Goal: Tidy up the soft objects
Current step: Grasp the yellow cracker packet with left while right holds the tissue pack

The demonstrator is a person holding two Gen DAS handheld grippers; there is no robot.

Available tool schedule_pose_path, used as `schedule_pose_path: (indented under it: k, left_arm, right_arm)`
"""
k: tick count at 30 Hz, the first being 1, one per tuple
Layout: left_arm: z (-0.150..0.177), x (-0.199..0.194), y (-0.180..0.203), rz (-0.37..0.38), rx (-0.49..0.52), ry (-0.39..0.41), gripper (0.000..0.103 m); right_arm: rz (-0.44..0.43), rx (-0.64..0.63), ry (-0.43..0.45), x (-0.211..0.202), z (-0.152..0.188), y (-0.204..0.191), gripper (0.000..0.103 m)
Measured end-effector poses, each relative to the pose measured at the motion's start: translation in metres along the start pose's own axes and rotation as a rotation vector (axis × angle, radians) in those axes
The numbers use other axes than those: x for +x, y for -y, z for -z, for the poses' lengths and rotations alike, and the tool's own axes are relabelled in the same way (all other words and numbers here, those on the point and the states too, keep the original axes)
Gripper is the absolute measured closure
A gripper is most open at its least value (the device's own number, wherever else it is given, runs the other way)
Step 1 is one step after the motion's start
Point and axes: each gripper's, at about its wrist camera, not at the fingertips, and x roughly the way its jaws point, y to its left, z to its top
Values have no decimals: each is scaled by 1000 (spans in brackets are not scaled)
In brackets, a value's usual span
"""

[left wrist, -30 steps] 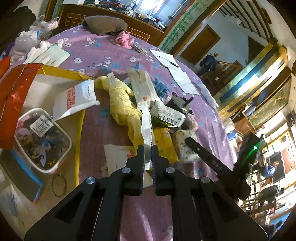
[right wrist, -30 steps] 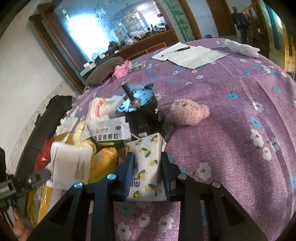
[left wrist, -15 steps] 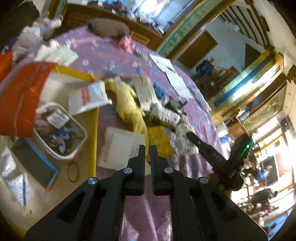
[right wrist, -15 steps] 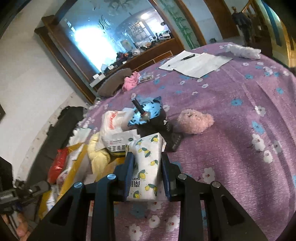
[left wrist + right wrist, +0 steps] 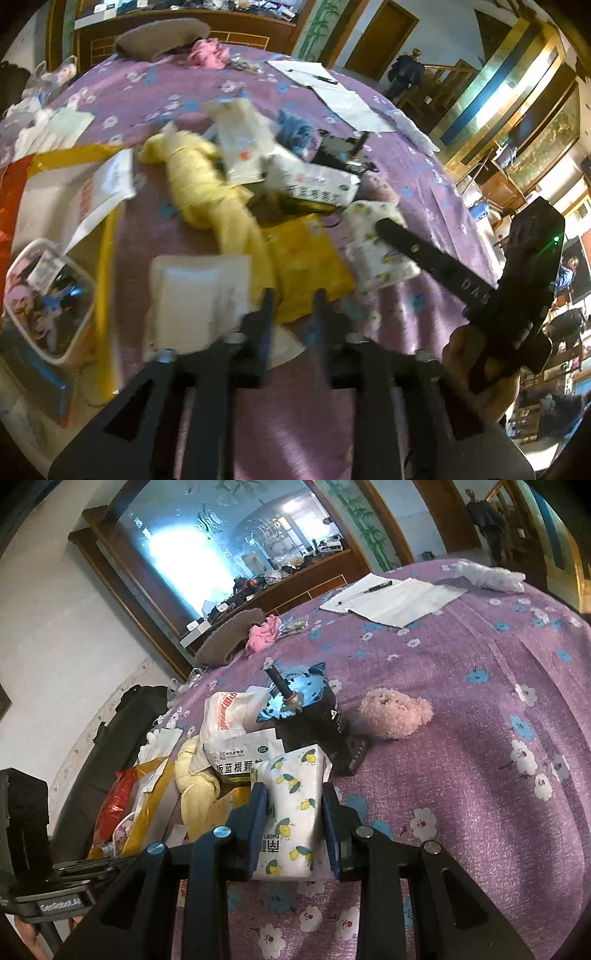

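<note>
With the right gripper (image 5: 291, 827) clenched on the soft white lemon-print tissue pack (image 5: 291, 812), just in front of the black cylindrical motor (image 5: 314, 716), and the left gripper's (image 5: 291, 314) jaws just opened and empty above the yellow plastic bag (image 5: 303, 266), a careless lift could snag neighbouring clutter.

Matte black claw (image 5: 291, 829) arms — silver round screws, blue-edged pads (image 5: 258, 823).

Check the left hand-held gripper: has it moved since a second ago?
Yes. The left hand-held gripper has slid from the yellow cloth's lower end to the yellow bag. Its jaws have just opened, with nothing between them.
</note>
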Motion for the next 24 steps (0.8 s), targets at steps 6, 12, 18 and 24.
schedule_pose_path:
  k: [6, 12, 18, 24]
  left_arm:
    - [-24, 25, 25, 18, 18, -18, 53]
    - [-31, 48, 33, -189, 48, -40, 53]
    - [-25, 58, 21, -105, -64, -82, 47]
    - [-23, 61, 37, -129, -4, -62, 54]
  right_arm:
    - [-5, 68, -31, 4, 0, 14, 74]
    - [36, 121, -20, 1, -1, 26, 74]
    - [30, 115, -36, 3, 0, 24, 73]
    - [33, 141, -48, 5, 0, 29, 73]
